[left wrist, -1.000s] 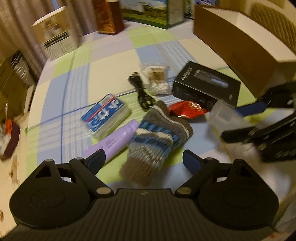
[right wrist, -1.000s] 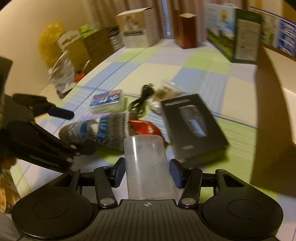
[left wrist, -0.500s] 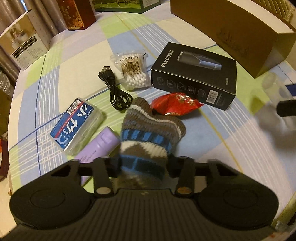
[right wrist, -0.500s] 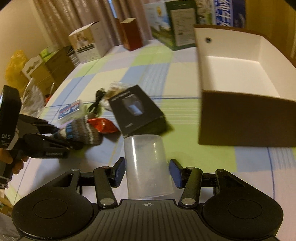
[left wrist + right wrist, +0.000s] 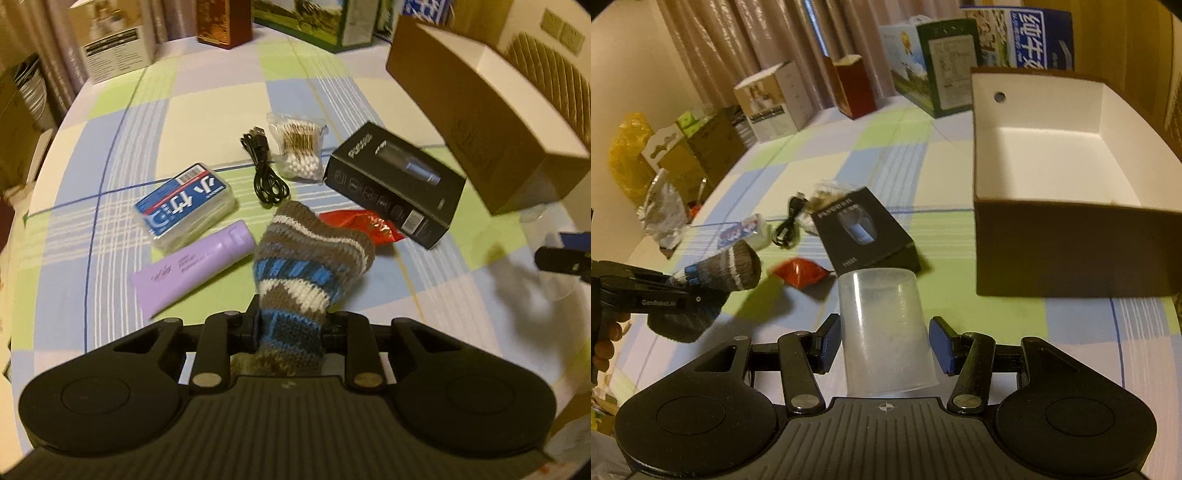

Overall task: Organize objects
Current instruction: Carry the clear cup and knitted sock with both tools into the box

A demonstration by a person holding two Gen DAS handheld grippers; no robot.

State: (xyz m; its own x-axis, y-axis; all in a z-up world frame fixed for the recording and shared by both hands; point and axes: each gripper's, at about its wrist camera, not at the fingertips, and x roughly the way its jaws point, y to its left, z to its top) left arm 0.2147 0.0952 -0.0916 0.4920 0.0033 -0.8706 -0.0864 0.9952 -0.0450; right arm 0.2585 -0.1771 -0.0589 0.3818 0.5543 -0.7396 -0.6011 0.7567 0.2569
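Your left claw [image 5: 291, 328] is closing on the striped brown, blue and white knitted sock [image 5: 306, 258], its pads pinching the cuff and the toe lifted clear of the checked worktop [image 5: 207, 92]. Your right claw [image 5: 884, 341] grips a translucent plastic measuring cup [image 5: 882, 328], held upside down just before the open brown cardboard box with white interior [image 5: 1052, 170]. Below lie a lilac tube [image 5: 192, 269], a black shaver box [image 5: 395, 184], a red foil packet [image 5: 362, 223] and a coiled black cable [image 5: 264, 173].
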